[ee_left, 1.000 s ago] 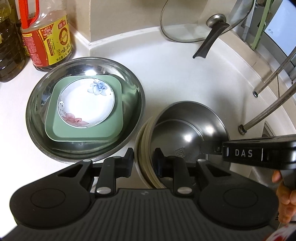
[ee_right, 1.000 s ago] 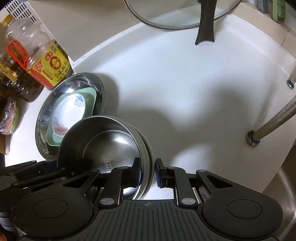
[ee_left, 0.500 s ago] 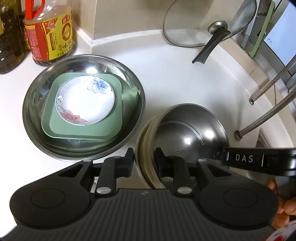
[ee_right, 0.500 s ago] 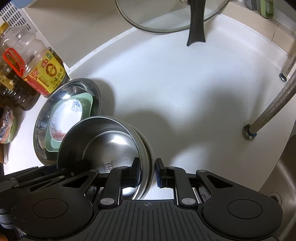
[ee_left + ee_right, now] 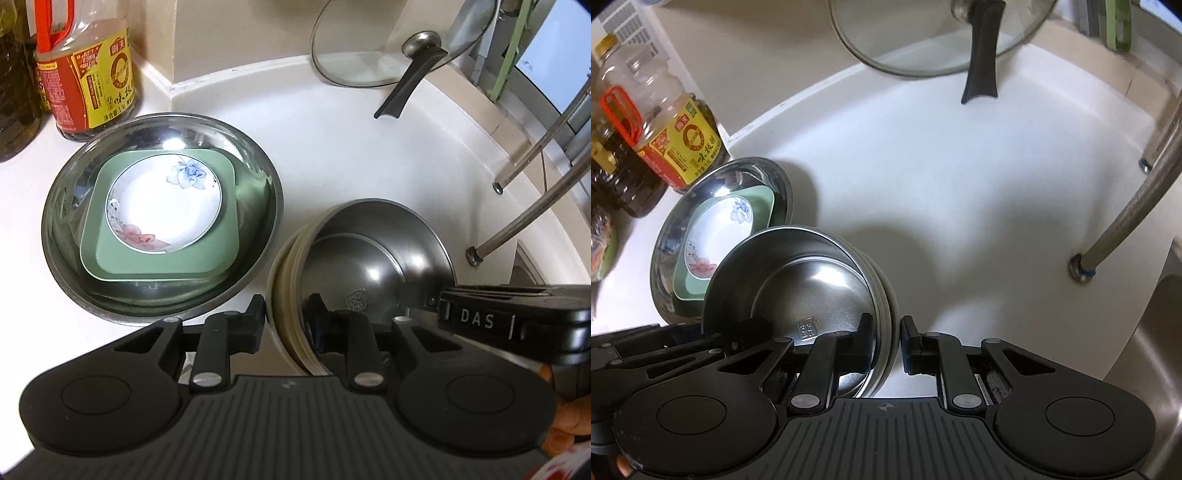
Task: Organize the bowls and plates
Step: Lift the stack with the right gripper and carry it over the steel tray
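Gripping the bowl stack rim from opposite sides, left gripper and right gripper are both clamped; next, lower it together onto the worktop ahead.

Right gripper clamps the bowl stack rim at 6 o'clock. Basin holding plates at 9 o'clock; lid at 12 o'clock.

Bare counter lies open; glass lid, probably leaning, and metal rods hem it.
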